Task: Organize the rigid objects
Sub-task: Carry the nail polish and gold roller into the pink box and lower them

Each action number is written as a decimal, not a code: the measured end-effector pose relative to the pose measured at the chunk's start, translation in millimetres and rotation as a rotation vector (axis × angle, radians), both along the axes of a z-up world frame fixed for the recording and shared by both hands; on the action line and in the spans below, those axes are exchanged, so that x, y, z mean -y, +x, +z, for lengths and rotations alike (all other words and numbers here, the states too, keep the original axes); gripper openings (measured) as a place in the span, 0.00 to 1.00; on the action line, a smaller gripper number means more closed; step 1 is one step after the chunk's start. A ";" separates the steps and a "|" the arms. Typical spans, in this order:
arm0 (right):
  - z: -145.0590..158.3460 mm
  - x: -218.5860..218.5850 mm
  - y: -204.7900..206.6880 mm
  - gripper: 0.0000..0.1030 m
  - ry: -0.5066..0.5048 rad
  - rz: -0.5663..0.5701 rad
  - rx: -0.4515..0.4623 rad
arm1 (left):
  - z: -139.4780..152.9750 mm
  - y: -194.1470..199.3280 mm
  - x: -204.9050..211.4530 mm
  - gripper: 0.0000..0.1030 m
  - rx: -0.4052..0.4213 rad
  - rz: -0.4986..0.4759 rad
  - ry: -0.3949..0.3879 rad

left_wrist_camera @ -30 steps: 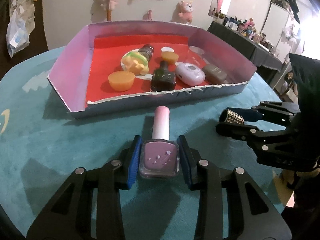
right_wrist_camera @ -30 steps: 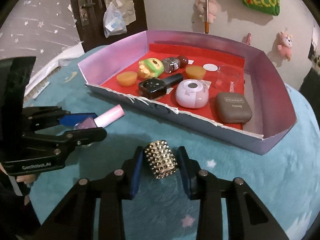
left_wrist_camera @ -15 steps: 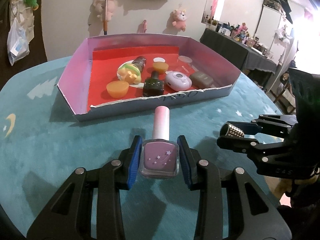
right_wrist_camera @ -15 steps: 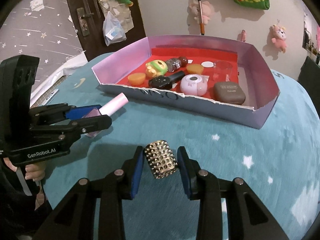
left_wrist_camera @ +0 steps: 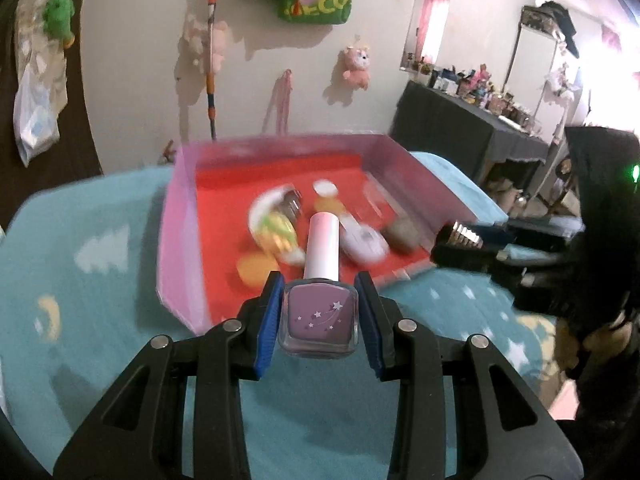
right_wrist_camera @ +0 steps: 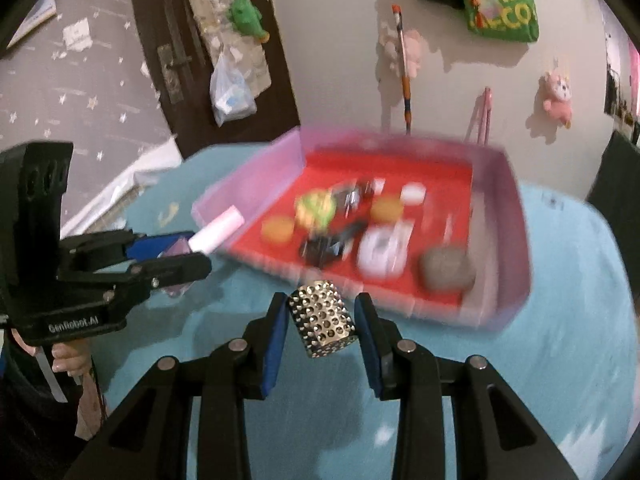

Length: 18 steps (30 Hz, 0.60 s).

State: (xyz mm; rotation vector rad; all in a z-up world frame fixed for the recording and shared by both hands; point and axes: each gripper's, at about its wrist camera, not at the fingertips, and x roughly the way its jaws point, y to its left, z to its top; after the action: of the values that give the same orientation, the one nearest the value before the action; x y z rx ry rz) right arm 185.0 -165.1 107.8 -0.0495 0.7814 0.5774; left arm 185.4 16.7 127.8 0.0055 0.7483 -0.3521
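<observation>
**Left wrist view: two small items held above the bench, near the pink tray**

The left gripper [left_wrist_camera: 319, 318] is closed on a nail polish bottle [left_wrist_camera: 318, 322], its blue pads pressed to the bottle's two flat sides. The bottle is square, glossy glass filled with mauve polish and printed with small white stars; its smooth pale pink cylindrical cap extends straight away from the gripper towards the tray [left_wrist_camera: 176, 240], so the long axis runs along the fingers.

The right gripper [right_wrist_camera: 322, 320] is clamped on a studded metal block [right_wrist_camera: 322, 322], a boxy silvery piece covered in rows of round bumps, held slightly skewed between the pads, just short of the tray's near wall.

The tray is shallow, with pink card walls and a red floor, and sits on the teal, fuzzy bench [left_wrist_camera: 100, 280]. Its contents are motion-blurred.
</observation>
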 end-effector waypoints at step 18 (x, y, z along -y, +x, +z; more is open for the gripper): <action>-19.2 -42.8 209.2 0.36 -0.261 -0.062 -0.233 | -39.0 170.6 16.9 0.33 -0.243 -0.006 0.286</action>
State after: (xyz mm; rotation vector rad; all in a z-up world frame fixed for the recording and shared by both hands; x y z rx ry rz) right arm 394.2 -122.4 88.5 -0.2002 1.0788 0.4237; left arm 356.0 -0.2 88.8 0.2382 1.0343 -0.2513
